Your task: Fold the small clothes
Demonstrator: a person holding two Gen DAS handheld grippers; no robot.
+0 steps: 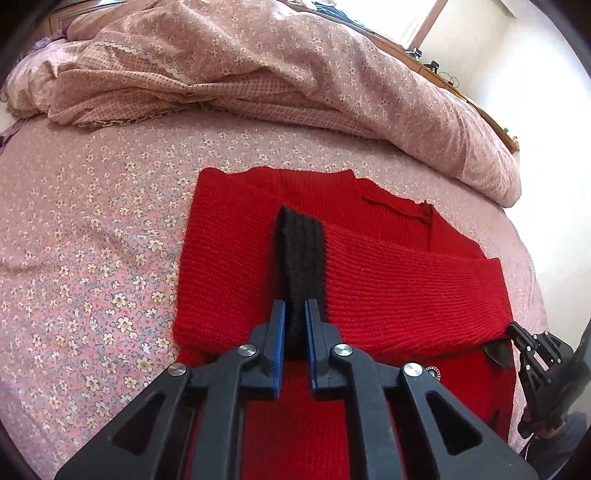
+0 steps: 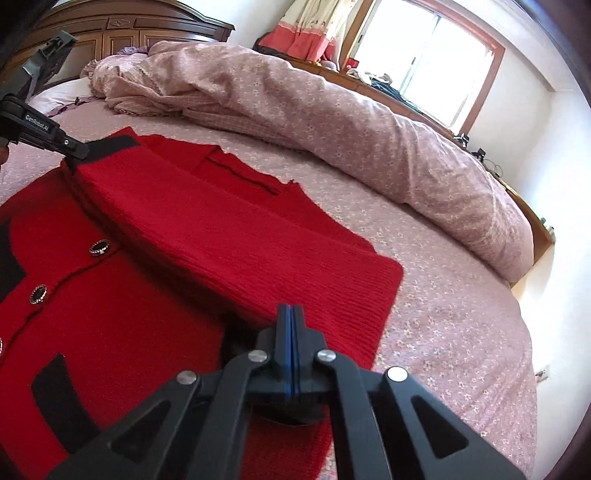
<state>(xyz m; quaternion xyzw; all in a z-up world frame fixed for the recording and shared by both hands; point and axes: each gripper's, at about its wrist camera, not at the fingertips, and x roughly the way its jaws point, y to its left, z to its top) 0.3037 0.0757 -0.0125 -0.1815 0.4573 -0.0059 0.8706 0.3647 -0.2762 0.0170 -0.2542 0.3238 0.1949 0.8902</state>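
Cardigan (image 2: 155, 295) lies flat on the bed (image 2: 443, 332), its sleeve (image 1: 406, 280) folded crosswise. The left gripper (image 1: 294, 332) pinches the black cuff (image 1: 301, 254) pointing straight ahead; the right gripper (image 2: 291, 321), pressed shut, seems to nip the sleeve's near edge.

— What is the red cardigan (image 1: 388, 266) made of?
— Chunky ribbed knit, matt and a little fuzzy; the black cuff (image 1: 301, 258) is the same rib. Its buttons (image 2: 99, 246) are glossy black in glinting metal rims.
— And the bed?
— The bedsheet (image 1: 92, 240) is smooth printed cotton-like cloth, and the quilt (image 2: 332, 107) is soft, crumpled cloth with a lace trim.
— The tools?
— The left gripper (image 1: 294, 332) is matt black plastic with shiny metal rivets and blue rubbery pads (image 1: 280, 332). The headboard (image 2: 125, 29) is polished brown wood.
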